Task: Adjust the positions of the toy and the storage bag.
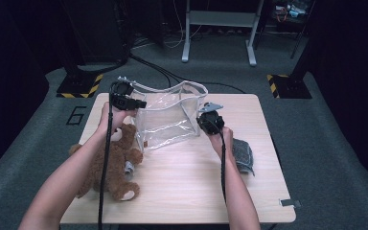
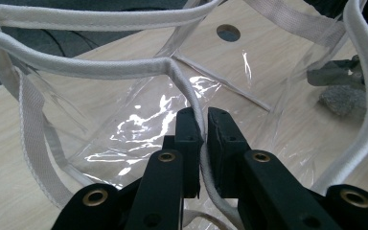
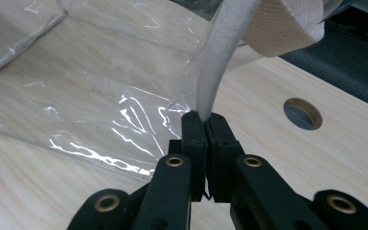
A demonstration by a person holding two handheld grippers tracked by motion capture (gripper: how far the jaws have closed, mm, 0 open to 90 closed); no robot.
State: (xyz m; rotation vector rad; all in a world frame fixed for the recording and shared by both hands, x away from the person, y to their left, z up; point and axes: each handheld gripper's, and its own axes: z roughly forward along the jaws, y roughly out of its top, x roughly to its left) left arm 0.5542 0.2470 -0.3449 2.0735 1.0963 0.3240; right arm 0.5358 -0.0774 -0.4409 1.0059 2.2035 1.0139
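I have the clear plastic bag (image 1: 165, 117) standing open at the middle of the table (image 1: 196, 191), between my two hands. My left gripper (image 1: 141, 104) is clenched on the white fabric trim (image 2: 191, 100) of the bag's rim at one end; in the left gripper view the trim runs down between the two pads. My right gripper (image 1: 202, 120) is clamped tight on the trim (image 3: 210, 91) at the other end, the jaws nearly meeting around it.

The bag looks light and floppy: thin, glossy film that creases and would likely slide out of the pads. The woven trim is the better hold, rougher and thicker, so I judge the rim the right place to grip. Pulled apart gently, it should keep the mouth open. The brown teddy bear (image 1: 112, 163) lies just left of the bag, a grey cloth (image 1: 243, 154) to its right.
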